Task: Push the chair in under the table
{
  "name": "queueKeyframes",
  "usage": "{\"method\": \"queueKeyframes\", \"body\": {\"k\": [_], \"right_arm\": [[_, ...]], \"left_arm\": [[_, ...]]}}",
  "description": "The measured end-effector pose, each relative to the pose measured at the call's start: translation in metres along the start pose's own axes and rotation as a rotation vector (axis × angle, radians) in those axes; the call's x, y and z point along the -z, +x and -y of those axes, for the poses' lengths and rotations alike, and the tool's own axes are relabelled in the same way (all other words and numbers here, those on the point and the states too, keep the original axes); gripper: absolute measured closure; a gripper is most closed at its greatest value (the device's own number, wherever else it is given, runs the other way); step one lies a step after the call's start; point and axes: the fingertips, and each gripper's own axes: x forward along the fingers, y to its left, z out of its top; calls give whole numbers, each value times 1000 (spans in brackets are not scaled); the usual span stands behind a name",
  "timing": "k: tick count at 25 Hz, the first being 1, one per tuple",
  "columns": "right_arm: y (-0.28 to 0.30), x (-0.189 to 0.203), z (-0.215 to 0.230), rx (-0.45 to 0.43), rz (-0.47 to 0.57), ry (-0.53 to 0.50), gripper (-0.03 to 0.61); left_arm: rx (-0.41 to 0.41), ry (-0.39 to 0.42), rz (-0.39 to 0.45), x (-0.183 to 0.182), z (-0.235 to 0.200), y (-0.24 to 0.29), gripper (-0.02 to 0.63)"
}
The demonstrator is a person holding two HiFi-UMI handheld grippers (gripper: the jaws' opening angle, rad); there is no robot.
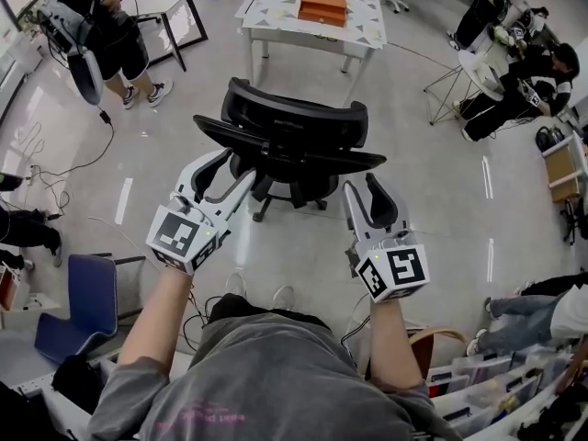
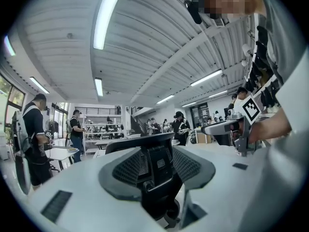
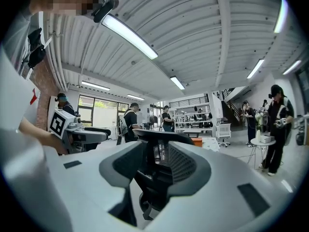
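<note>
The black chair point(image 1: 292, 141) stands on the open floor with its back toward us, well short of the white table point(image 1: 266, 9) on the far side, which carries an orange box point(image 1: 322, 7). Our left gripper point(image 1: 225, 175) is at the backrest's left edge and our right gripper point(image 1: 367, 196) near its right edge. Both have their jaws spread apart and grip nothing, and the chair's back shows ahead through each gap.
</note>
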Motion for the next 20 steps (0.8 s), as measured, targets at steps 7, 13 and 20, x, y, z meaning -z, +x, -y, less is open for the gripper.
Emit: {"method": "queueKeyframes", "body": {"k": [7,13,20], "right_arm": [[4,6,15,-10,-5,6,430],[15,12,25,1,-26,8,430],[40,20,43,39,-34,4,430]], "left_arm": [[-47,13,-9,0,-5,3,410],[-70,13,-17,5,-19,7,410],[-68,14,-26,15,-49,26,408]]}}
